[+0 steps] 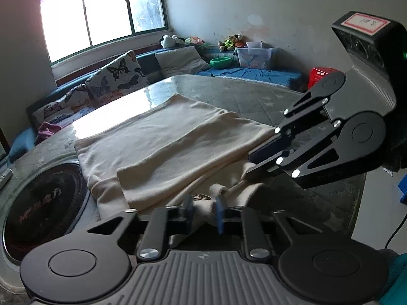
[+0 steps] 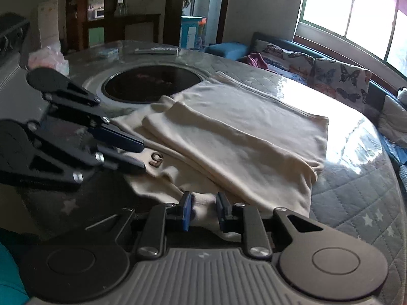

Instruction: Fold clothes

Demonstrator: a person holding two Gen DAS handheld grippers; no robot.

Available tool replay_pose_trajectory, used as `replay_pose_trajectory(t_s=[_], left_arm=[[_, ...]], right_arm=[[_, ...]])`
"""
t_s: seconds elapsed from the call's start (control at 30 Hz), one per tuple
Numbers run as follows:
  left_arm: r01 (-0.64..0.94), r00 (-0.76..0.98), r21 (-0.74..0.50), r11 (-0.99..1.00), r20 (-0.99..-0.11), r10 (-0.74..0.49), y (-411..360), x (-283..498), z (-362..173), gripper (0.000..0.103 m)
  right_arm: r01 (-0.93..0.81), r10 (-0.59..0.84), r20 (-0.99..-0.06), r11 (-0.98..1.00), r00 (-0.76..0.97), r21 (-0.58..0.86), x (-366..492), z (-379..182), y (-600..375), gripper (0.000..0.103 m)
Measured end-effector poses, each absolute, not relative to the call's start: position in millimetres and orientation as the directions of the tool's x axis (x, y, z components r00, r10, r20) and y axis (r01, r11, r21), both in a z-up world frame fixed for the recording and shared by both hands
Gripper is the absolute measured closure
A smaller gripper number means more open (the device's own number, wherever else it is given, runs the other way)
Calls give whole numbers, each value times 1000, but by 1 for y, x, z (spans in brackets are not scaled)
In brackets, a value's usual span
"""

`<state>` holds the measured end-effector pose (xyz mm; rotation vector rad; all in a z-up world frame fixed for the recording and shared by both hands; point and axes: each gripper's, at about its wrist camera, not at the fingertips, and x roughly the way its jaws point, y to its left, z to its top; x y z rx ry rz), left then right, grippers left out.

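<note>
Now both grippers' fingers (image 1: 218, 213) (image 2: 187, 213) pinch the cream garment's (image 1: 162, 137) near edge.

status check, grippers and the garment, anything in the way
Left gripper and right gripper both pinching near edge of cream garment. Sides folded in, flat on table. Nothing blocking.

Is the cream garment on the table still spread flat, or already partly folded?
Partly folded. The cream garment has one layer doubled over itself on the table, and each gripper, left and right, pinches its near edge.
</note>
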<state>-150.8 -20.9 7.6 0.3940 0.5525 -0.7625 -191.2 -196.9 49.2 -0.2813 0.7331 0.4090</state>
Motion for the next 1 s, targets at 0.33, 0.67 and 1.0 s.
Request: replay_pose_trajectory(t_s=[0.33,0.67,1.0], left_arm=[[731,583,68,678,-579,-570,-6,-153,15,99],[740,601,133,659,-571,-559,1,-167,17,64],[760,619,269,591,-577,-533,-9,-173,-6,60]], right_arm=[[-433,288,-668,900,686,-57,-204,63,-217,101],[-452,303,-663,890,685,-61,-216,69,-224,90],[-431,182,-667,873,722,-228,-228,59,-238,61]])
